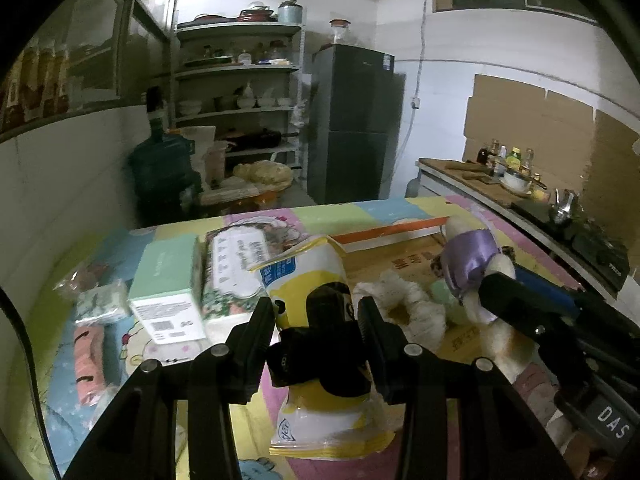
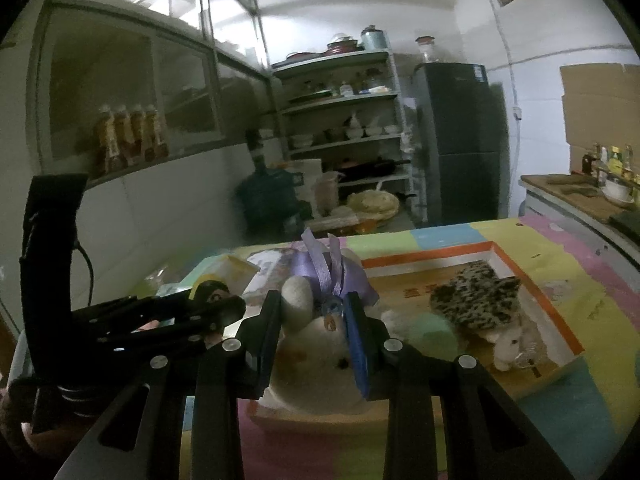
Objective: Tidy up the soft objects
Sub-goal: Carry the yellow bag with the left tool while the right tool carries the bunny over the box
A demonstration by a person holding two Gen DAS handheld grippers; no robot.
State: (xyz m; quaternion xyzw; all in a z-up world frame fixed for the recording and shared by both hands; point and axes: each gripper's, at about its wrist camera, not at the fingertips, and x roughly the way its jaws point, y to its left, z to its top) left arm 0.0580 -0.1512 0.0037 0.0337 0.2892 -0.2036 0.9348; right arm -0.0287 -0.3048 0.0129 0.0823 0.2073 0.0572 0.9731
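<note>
In the left wrist view, the left gripper point(image 1: 320, 316) is clamped on a yellow-and-white snack bag point(image 1: 320, 280) lifted above the pastel play mat point(image 1: 248, 420), with a mint-green box point(image 1: 168, 284) and a floral tissue pack point(image 1: 236, 268) to its left and the right gripper point(image 1: 496, 296) gripping a white plush toy point(image 1: 504, 344) wearing a purple satin bow point(image 1: 472, 256) over the shallow cardboard tray point(image 1: 400, 256). In the right wrist view, the right gripper point(image 2: 312, 320) is closed on that plush toy point(image 2: 316, 356) at the tray's point(image 2: 532, 284) near-left edge, while a spotted plush point(image 2: 476, 300) and a pale green soft object point(image 2: 432, 332) lie inside the tray.
</note>
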